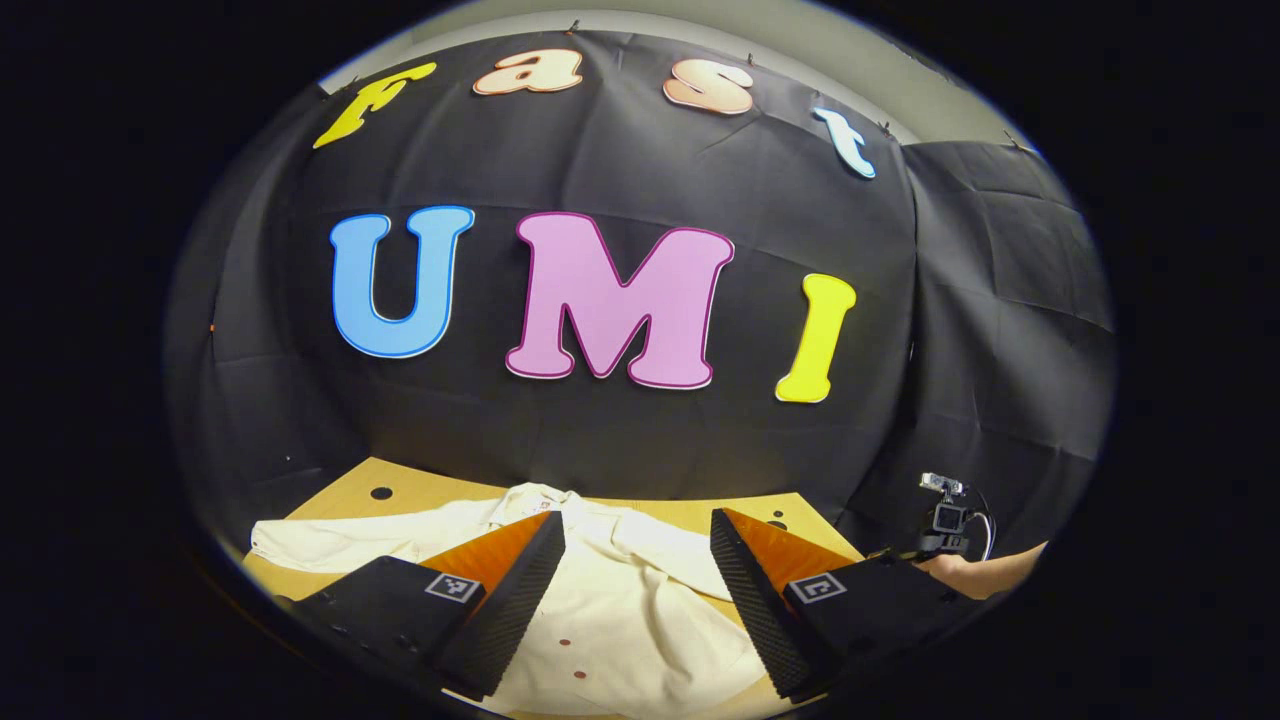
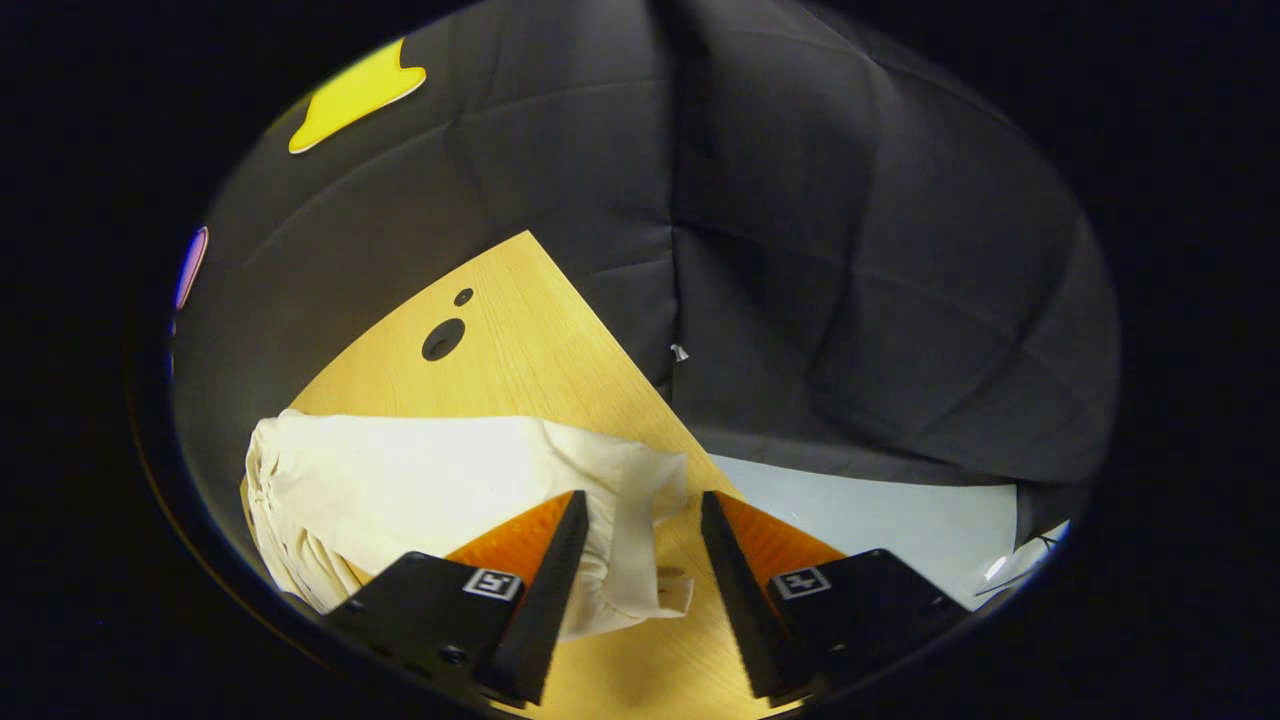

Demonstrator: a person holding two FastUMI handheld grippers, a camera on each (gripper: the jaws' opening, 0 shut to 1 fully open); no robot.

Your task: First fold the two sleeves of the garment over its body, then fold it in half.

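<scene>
With both sets of fingers open, lower the right gripper (image 2: 635, 520) onto the sleeve (image 2: 640, 500) cuff, pinch cleanly, then sweep across the shirt (image 1: 630, 610) body while the left gripper (image 1: 637, 540) steadies it on the table (image 2: 530, 340).

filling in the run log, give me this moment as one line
stage: sleeves not yet folded | left gripper: open above cream shirt | right gripper: open at sleeve cuff | surface: wooden table

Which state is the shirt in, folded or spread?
Spread, not yet folded: the shirt lies flat on the table, one sleeve stretched sideways.
</scene>
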